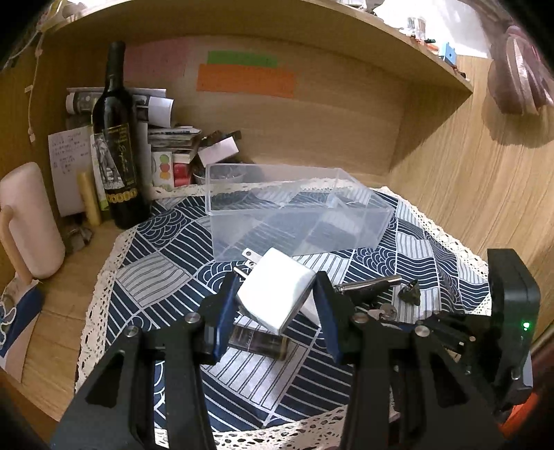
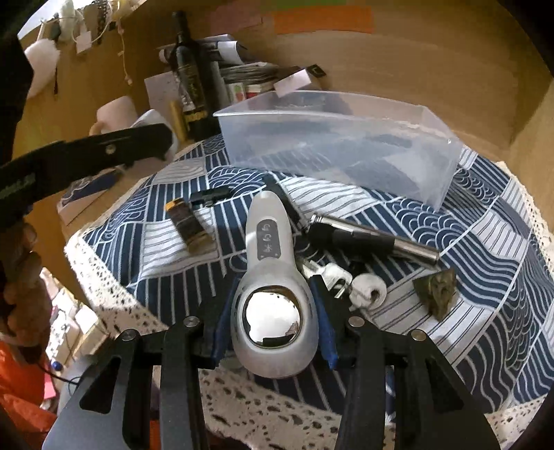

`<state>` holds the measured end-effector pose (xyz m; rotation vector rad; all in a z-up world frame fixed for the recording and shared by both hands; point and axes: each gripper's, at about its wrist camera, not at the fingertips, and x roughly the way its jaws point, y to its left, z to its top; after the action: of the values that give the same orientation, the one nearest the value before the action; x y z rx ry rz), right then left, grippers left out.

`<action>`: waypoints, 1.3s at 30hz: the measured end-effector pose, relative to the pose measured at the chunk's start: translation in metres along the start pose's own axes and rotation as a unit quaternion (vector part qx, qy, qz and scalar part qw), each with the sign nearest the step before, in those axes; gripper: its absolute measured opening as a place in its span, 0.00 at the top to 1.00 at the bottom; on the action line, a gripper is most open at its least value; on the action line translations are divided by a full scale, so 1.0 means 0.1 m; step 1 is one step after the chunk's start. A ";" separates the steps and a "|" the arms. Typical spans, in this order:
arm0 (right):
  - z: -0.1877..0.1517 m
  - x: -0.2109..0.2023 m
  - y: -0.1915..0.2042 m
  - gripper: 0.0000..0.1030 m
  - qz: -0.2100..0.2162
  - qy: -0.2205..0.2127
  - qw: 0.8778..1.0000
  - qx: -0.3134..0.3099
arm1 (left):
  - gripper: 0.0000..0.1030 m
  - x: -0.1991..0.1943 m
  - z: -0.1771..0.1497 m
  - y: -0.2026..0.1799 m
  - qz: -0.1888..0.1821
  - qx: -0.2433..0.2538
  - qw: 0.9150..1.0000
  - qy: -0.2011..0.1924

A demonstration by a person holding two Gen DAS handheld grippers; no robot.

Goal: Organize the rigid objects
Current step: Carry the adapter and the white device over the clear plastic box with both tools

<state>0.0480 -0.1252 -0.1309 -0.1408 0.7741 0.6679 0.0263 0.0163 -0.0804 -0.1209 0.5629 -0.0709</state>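
My left gripper (image 1: 277, 287) is shut on a white plug charger (image 1: 273, 294) and holds it above the cloth, just short of the clear plastic box (image 1: 294, 211). My right gripper (image 2: 273, 301) is shut on a white handheld device with a mirror-like head (image 2: 270, 284), its handle pointing toward the clear box (image 2: 339, 142). On the patterned cloth (image 2: 484, 249) lie a metal cylinder tool (image 2: 374, 239), a small brown bottle (image 2: 188, 225), a black clip (image 2: 211, 195), a dark stone (image 2: 438, 287) and white hooks (image 2: 367, 289).
A wine bottle (image 1: 116, 138), papers and boxes (image 1: 166, 138) and a pink jug (image 1: 27, 221) stand at the back left of the wooden nook. The right gripper's body (image 1: 512, 311) shows at the right of the left wrist view. A shelf (image 1: 346, 31) hangs overhead.
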 end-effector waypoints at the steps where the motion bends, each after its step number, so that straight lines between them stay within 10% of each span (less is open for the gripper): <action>1: -0.02 0.00 -0.01 0.62 0.001 0.001 1.000 0.000 | 0.58 0.00 0.00 0.00 -0.001 0.000 1.000 0.001; 27: 0.84 -0.77 -0.23 0.64 -0.018 -0.143 0.990 -0.009 | 0.58 -0.03 0.57 0.01 0.011 0.022 0.999 -0.047; 39: 1.37 -0.21 -0.52 0.65 -0.028 -0.117 0.992 -0.024 | 0.58 0.67 1.03 0.14 0.020 0.026 0.999 0.000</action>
<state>0.1508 -0.1286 -0.0243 -0.1237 0.5266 0.6373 0.1387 0.0332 -0.0312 -0.0587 0.5626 -0.0459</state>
